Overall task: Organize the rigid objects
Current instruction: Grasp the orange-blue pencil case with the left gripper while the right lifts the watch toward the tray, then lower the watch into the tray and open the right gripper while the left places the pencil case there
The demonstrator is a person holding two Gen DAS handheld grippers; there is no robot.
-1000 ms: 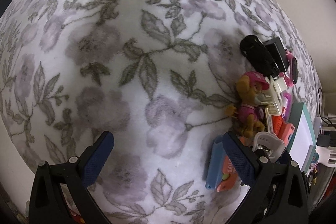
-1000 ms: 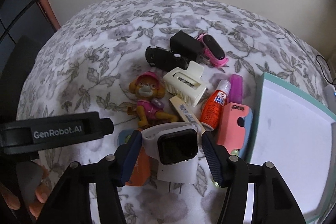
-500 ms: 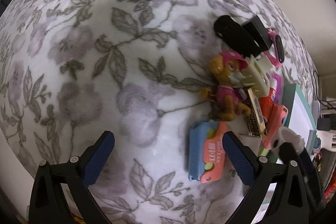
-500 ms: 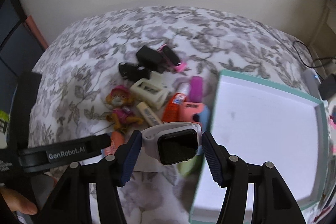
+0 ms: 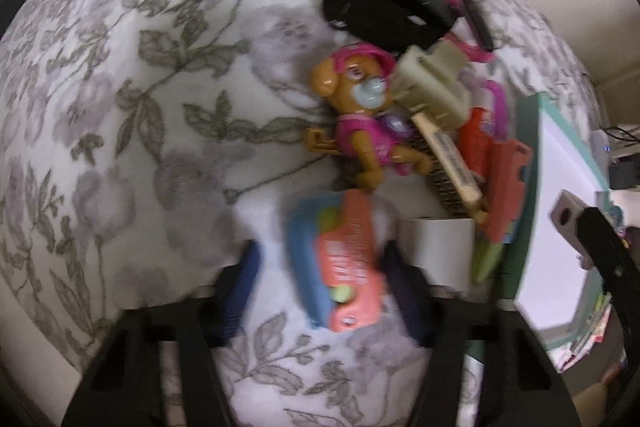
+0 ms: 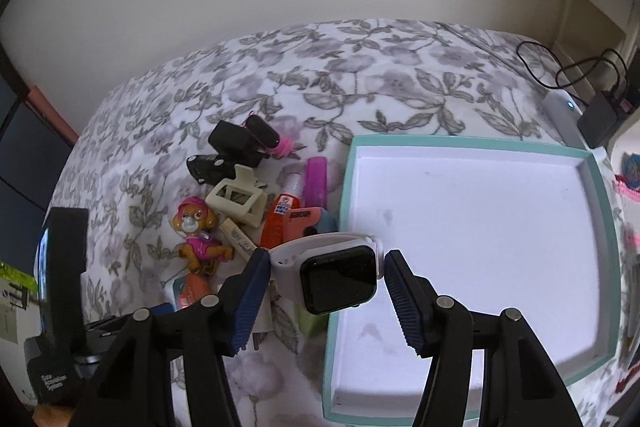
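The white watch [image 6: 326, 273] sits tight between the blue pads of the right gripper [image 6: 324, 291], held up over the left edge of the teal tray [image 6: 600, 195]. The left gripper [image 5: 320, 279] has just been closing its jaws around the orange and blue case [image 5: 340, 263] on the flowery blanket [image 5: 140, 107]; I cannot tell if the pads touch it. The toy dog [image 5: 360, 119] lies just beyond

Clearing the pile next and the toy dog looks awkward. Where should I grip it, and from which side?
Judging by its pose, take the toy dog across its pink torso, coming straight down from above. It lies on its back, the torso narrower than the head, with bare bedspread on its left and a comb on its right.
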